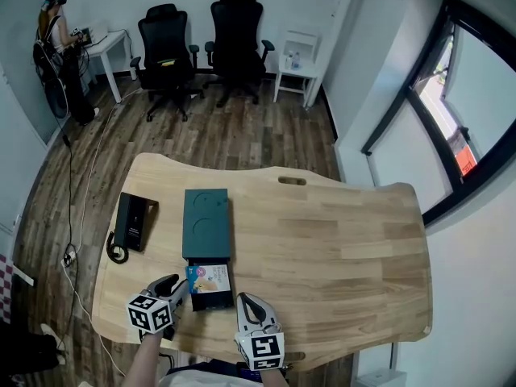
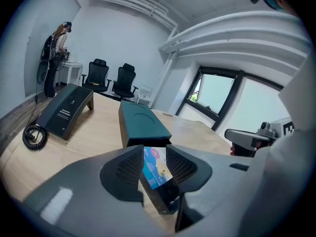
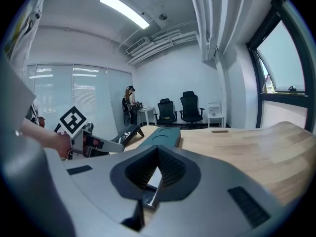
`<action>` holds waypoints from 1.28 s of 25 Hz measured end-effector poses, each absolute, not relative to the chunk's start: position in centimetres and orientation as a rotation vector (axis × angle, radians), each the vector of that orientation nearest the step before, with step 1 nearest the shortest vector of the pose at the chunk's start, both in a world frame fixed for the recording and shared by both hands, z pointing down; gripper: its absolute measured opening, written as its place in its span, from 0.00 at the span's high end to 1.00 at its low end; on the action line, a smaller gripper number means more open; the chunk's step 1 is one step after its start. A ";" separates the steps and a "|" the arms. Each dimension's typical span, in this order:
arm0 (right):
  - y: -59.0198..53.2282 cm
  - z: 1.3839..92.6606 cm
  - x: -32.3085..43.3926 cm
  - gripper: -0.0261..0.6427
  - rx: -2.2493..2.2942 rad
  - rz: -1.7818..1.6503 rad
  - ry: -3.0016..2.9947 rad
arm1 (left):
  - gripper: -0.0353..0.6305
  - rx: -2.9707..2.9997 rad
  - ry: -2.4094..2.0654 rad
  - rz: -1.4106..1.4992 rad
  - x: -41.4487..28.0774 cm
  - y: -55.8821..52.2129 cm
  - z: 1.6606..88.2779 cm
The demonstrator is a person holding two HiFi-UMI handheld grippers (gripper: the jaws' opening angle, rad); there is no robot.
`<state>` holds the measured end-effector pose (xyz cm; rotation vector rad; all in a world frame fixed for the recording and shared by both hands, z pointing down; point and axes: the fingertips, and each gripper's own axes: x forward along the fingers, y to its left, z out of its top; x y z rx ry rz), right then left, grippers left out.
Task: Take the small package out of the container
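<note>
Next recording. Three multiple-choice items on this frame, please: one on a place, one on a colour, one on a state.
1. Where is the small package? A in the tray slid out of the box; B on a shelf; C in a bag.
2. What colour is the box? A red; B dark green; C white.
3. How do the left gripper jaws stand? A pressed together; B apart; C out of view.
Key: A, it lies in the tray; B, its top is dark green; B, a gap shows, with the package in it.
</note>
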<state>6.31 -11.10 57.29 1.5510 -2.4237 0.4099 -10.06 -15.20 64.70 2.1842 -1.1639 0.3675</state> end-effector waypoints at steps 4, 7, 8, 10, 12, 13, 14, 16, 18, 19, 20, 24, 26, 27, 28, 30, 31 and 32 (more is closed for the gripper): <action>-11.2 59.1 5.9 0.96 1.500 0.441 -2.425 | 0.74 2.136 -1.137 0.405 -9.7 -15.1 66.7; -11.5 59.9 5.9 0.96 1.474 0.460 -2.418 | 0.71 2.095 -1.125 0.423 -9.7 -15.2 68.0; -11.6 60.1 5.9 0.96 1.463 0.467 -2.418 | 0.71 2.087 -1.123 0.415 -9.7 -15.3 68.2; -11.7 60.7 5.6 0.96 1.432 0.477 -2.417 | 0.71 2.072 -1.116 0.380 -9.7 -15.5 68.4; -11.6 61.1 5.2 0.96 1.396 0.482 -2.417 | 0.71 2.055 -1.115 0.365 -9.7 -15.6 68.7; -11.5 61.3 5.2 0.96 1.386 0.485 -2.415 | 0.71 2.049 -1.114 0.368 -9.7 -15.7 68.9; -11.5 61.6 5.2 0.96 1.381 0.492 -2.411 | 0.71 2.043 -1.112 0.371 -9.7 -15.8 69.1; -11.4 62.2 5.3 0.95 1.377 0.514 -2.400 | 0.71 2.031 -1.100 0.367 -9.5 -15.9 69.5; -11.0 62.7 5.4 0.96 1.370 0.538 -2.389 | 0.71 2.017 -1.089 0.353 -9.4 -16.0 69.8; -10.8 63.1 5.5 0.95 1.366 0.548 -2.385 | 0.71 2.012 -1.086 0.347 -9.3 -16.1 70.0; -10.7 63.4 5.5 0.95 1.362 0.556 -2.380 | 0.71 2.007 -1.085 0.345 -9.3 -16.2 70.2; -10.9 64.1 5.8 0.96 1.372 0.579 -2.364 | 0.71 1.994 -1.062 0.333 -9.1 -16.5 70.5; -11.2 64.1 5.7 0.96 1.364 0.586 -2.369 | 0.71 1.992 -1.047 0.325 -8.8 -16.6 70.6; -11.4 64.1 5.6 0.96 1.354 0.588 -2.375 | 0.71 1.989 -1.044 0.321 -8.7 -16.6 70.6; -11.5 64.1 5.6 0.96 1.347 0.587 -2.379 | 0.71 1.985 -1.043 0.316 -8.6 -16.6 70.6; -11.7 64.1 5.7 0.96 1.344 0.583 -2.382 | 0.71 1.975 -1.039 0.306 -8.6 -16.6 70.7; -11.9 64.1 5.8 0.96 1.347 0.582 -2.380 | 0.71 1.971 -1.036 0.302 -8.6 -16.7 70.8; -11.9 64.2 5.9 0.96 1.351 0.583 -2.375 | 0.71 1.967 -1.033 0.300 -8.6 -16.7 70.9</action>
